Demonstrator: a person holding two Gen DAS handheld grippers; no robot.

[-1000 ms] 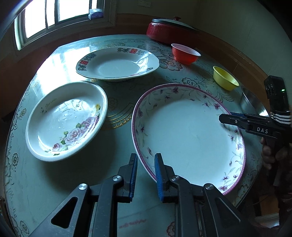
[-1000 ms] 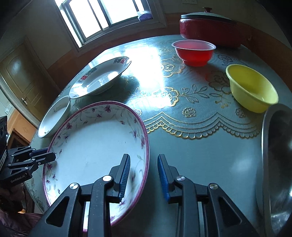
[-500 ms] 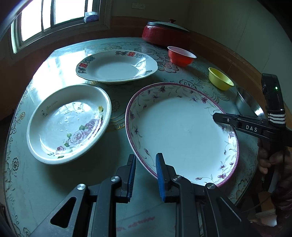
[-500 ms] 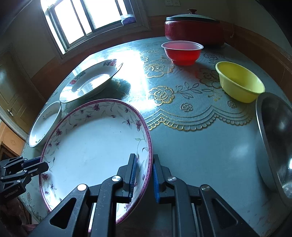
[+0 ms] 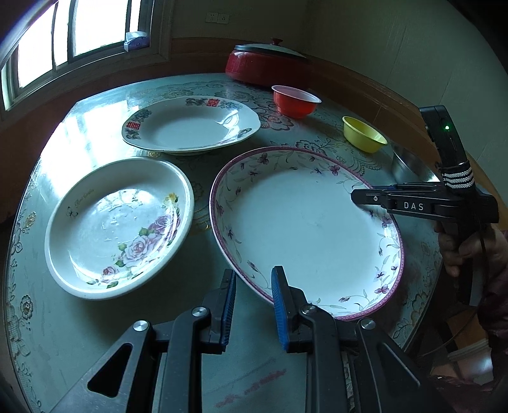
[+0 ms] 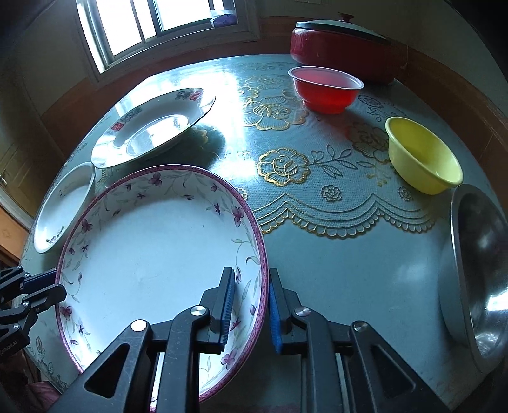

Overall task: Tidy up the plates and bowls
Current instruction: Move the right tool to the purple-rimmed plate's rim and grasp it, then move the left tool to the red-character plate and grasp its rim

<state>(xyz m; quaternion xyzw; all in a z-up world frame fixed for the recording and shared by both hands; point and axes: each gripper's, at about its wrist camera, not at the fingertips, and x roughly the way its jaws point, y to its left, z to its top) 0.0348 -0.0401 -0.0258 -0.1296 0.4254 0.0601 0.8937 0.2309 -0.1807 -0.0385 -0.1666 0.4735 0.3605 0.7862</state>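
While both tongs straddle its rim, 1 large purple-rimmed plate (image 5: 301, 222) sits at the near side of the counter (image 6: 333, 270).
Left tongs (image 5: 252, 279): slightly spread, rim between the pads, a gap showing.
Right tongs (image 6: 249, 279): opening, opposite rim between the pads.
Also on the counter: rose plate (image 5: 117, 228) and red-character plate (image 5: 190, 127) to the left; 1 red bowl (image 5: 295, 101), 1 yellow bowl (image 5: 363, 133), 1 steel bowl (image 6: 476, 270) to the right; 1 lidded red pot (image 5: 263, 63) at the back.

- Red lidded pot (image 6: 341, 52) at the table's far edge.
- Window (image 5: 63, 47) on the far left wall.
- Floral tablecloth (image 6: 317, 197) covering the round table.
- Wall socket (image 5: 217, 18) right of the window.
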